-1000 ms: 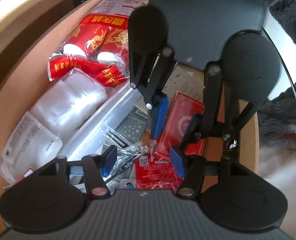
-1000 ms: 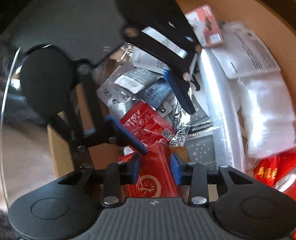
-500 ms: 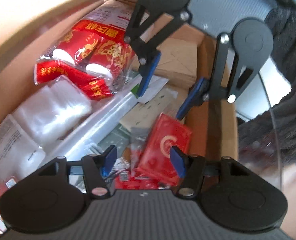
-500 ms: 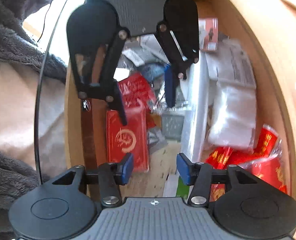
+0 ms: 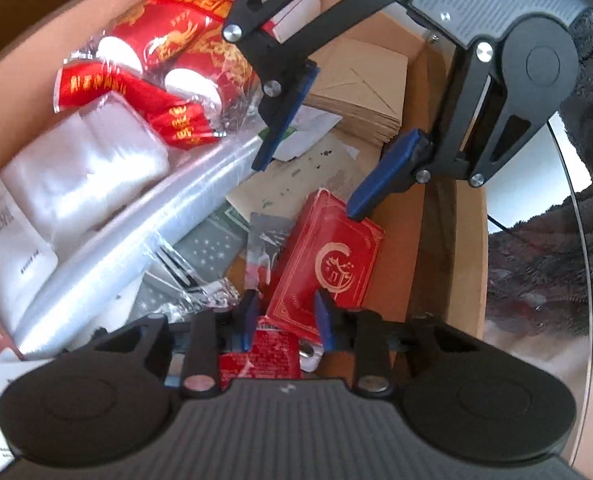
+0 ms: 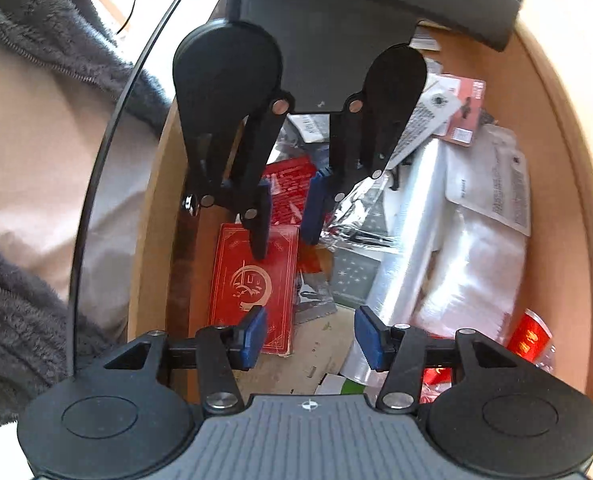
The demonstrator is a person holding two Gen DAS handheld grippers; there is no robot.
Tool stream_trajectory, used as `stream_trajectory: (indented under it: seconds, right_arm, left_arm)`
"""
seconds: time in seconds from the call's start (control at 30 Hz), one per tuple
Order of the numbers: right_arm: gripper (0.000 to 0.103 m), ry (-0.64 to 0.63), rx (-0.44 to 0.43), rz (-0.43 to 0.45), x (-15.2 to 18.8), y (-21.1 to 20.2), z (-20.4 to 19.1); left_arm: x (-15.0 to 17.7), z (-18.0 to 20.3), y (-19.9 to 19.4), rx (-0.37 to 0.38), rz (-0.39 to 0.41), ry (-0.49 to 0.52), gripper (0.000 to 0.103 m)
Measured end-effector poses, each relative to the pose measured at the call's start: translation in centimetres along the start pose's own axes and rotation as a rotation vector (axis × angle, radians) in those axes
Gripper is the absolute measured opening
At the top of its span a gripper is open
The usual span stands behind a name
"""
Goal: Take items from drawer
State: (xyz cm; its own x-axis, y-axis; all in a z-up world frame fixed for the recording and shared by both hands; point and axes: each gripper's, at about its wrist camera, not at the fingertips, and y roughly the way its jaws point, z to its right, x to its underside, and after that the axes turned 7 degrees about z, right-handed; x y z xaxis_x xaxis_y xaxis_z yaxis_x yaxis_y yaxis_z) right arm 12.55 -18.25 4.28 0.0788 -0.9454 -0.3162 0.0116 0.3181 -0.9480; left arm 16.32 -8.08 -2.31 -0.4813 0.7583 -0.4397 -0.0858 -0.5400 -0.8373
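Note:
The open wooden drawer (image 5: 448, 264) is crammed with packets. A flat red box (image 5: 328, 264) with a gold emblem lies by its right wall, also seen in the right wrist view (image 6: 252, 280). My left gripper (image 5: 287, 320) is low over the box's near corner, jaws half narrowed: one pad sits over the box, the other beside its edge, with a gap still showing. The right wrist view has the left gripper (image 6: 286, 224) at the box's far end. My right gripper (image 6: 311, 338) is open and hovers above the box's other end and loose papers; it holds nothing.
Red paper cups (image 5: 164, 52) in plastic, a stack of clear bags (image 5: 84, 168), a clear film roll (image 5: 136, 248), brown envelopes (image 5: 360, 88) and a red packet (image 6: 288, 192) fill the drawer. A person's grey fleece sleeve (image 6: 24, 320) and a glass edge (image 6: 96, 184) lie outside.
My left gripper has moved down onto the red box and its jaws have narrowed. The right gripper has drawn back from the box's end and stays open.

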Motion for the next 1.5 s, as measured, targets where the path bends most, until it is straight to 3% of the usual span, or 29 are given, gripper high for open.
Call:
stream_trajectory:
  seconds: [0.07, 0.17, 0.2, 0.23, 0.33, 0.47, 0.67, 0.77, 0.8, 0.87, 0.93, 1.03, 1.17, 1.3, 1.5]
  right_arm:
    - [0.049, -0.023, 0.004, -0.014, -1.4, 0.7, 0.1]
    - [0.049, -0.027, 0.020, -0.010, -0.8, 2.5, 1.3]
    - [0.049, -0.021, 0.022, -0.007, -0.6, 2.2, 1.1]
    - [0.049, -0.024, 0.026, -0.002, -0.3, 2.1, 0.9]
    - [0.049, -0.024, 0.048, 0.005, 0.3, 2.1, 0.7]
    - [0.049, -0.002, 0.074, -0.011, 0.8, 1.4, 0.2]
    - [0.049, 0.005, 0.012, -0.038, 1.3, 1.9, 0.7]
    - [0.049, -0.171, 0.026, -0.112, 2.1, 2.4, -0.5]
    - [0.049, -0.244, 0.024, -0.145, 2.7, 2.5, -0.8]
    - [0.049, -0.282, 0.031, -0.182, 2.9, 2.9, -0.8]
    - [0.049, -0.297, 0.052, -0.151, 2.8, 2.8, -0.5]
    - [0.049, -0.326, 0.069, -0.073, 2.5, 2.3, -0.7]
    - [0.049, -0.306, 0.070, -0.065, 2.0, 3.6, -0.5]
    - [0.050, -0.235, 0.048, -0.087, 1.4, 4.5, -0.1]
    - [0.050, -0.108, 0.118, -0.048, 2.1, 3.6, 0.0]
  left_arm:
    - [0.0, -0.1, 0.2, -0.007, -0.010, 0.014, 0.034]
    - [0.1, 0.4, -0.2, -0.068, 0.009, 0.060, 0.031]
    - [0.0, 0.4, -0.4, -0.106, 0.018, 0.067, 0.021]
    - [0.0, 0.4, -0.6, -0.144, 0.027, 0.074, 0.000]
    - [0.5, 0.1, 0.0, -0.294, -0.012, 0.120, 0.000]
    - [1.1, 0.7, -0.6, -0.228, -0.019, 0.177, 0.000]
    - [0.9, 1.6, -2.2, -0.187, 0.028, 0.210, 0.002]
    - [1.2, 1.9, -2.7, -0.179, 0.020, 0.244, 0.005]
    - [1.3, 1.8, -2.9, -0.173, 0.012, 0.254, 0.012]
    - [1.4, 1.6, -2.9, -0.171, -0.001, 0.258, 0.015]
    - [1.5, 1.2, -2.8, -0.150, -0.039, 0.247, 0.018]
    - [1.9, 0.5, -2.4, -0.142, -0.087, 0.244, 0.034]
    - [2.0, 0.0, -1.6, -0.089, -0.104, 0.195, 0.033]
    - [1.9, 0.4, -1.3, -0.102, -0.106, 0.177, 0.033]
    - [1.2, 0.2, -3.3, -0.235, -0.013, 0.153, 0.033]
